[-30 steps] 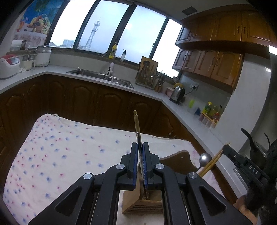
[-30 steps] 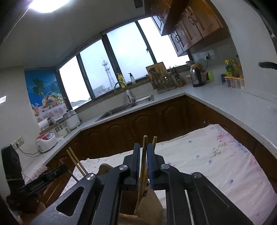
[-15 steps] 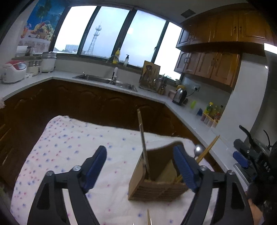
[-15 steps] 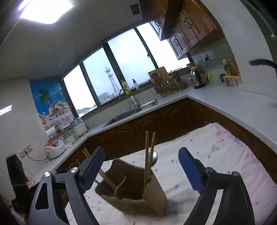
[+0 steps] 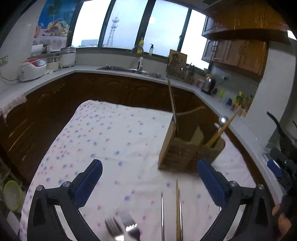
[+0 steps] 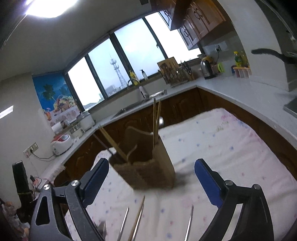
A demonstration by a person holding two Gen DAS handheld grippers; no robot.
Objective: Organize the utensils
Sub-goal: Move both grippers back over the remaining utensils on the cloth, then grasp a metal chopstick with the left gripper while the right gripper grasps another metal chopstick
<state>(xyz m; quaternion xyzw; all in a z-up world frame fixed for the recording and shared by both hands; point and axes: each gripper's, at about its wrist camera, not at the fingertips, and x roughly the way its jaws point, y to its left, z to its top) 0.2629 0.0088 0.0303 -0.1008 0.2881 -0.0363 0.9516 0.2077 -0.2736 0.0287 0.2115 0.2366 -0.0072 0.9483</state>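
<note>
Left wrist view, wooden utensil holder (image 5: 187,148) beyond spread jaws, right jaws likewise spread.

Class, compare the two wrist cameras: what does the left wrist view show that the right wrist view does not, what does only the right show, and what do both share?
Only the left wrist view shows two forks lying on the cloth near the bottom edge, and a green-rimmed bowl low at the left.

Only the right wrist view shows the lit ceiling lamp and a wall socket with a plugged cord.

Both show the wooden utensil holder with chopsticks standing in it, the dotted tablecloth, the sink, the kettle, and open blue-padded jaws.
</note>
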